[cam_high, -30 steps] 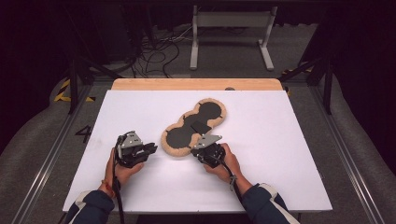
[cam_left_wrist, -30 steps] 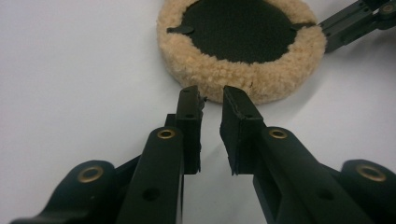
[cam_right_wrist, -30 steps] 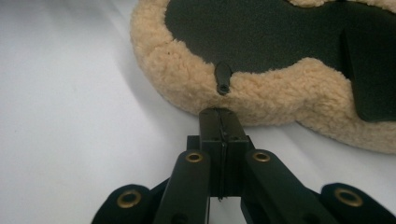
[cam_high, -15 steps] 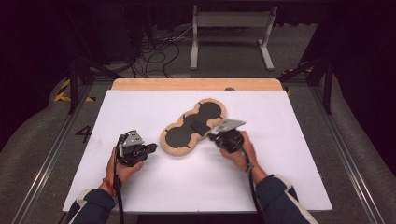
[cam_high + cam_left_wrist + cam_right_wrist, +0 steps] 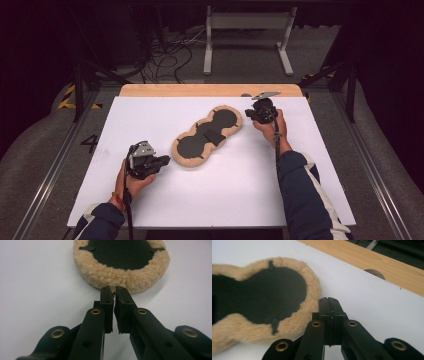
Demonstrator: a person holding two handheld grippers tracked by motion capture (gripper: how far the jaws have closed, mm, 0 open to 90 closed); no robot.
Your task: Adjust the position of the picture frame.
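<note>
A peanut-shaped pad (image 5: 192,145) with a tan fleece rim and a black inner face lies slantwise on the white tabletop (image 5: 225,190). A small black flap (image 5: 215,136) sits at its waist. My left gripper (image 5: 165,161) lies just off the pad's near-left end, pointing at the fleece rim (image 5: 130,277). Its jaws have just been closing and stand almost together, with nothing between them (image 5: 113,288). My right gripper (image 5: 248,115) is held beside the pad's far-right lobe (image 5: 262,295). It is shut and empty (image 5: 328,300), a short way off the fleece.
A wooden strip (image 5: 210,90) with a round hole (image 5: 374,273) runs along the table's far edge. Beyond it stand a metal frame (image 5: 247,35) and loose cables (image 5: 170,55) on the floor. Rails flank both sides of the table.
The right hand has carried its shut gripper from the pad's near middle up and right to the far-right lobe. The left hand has stayed put.
</note>
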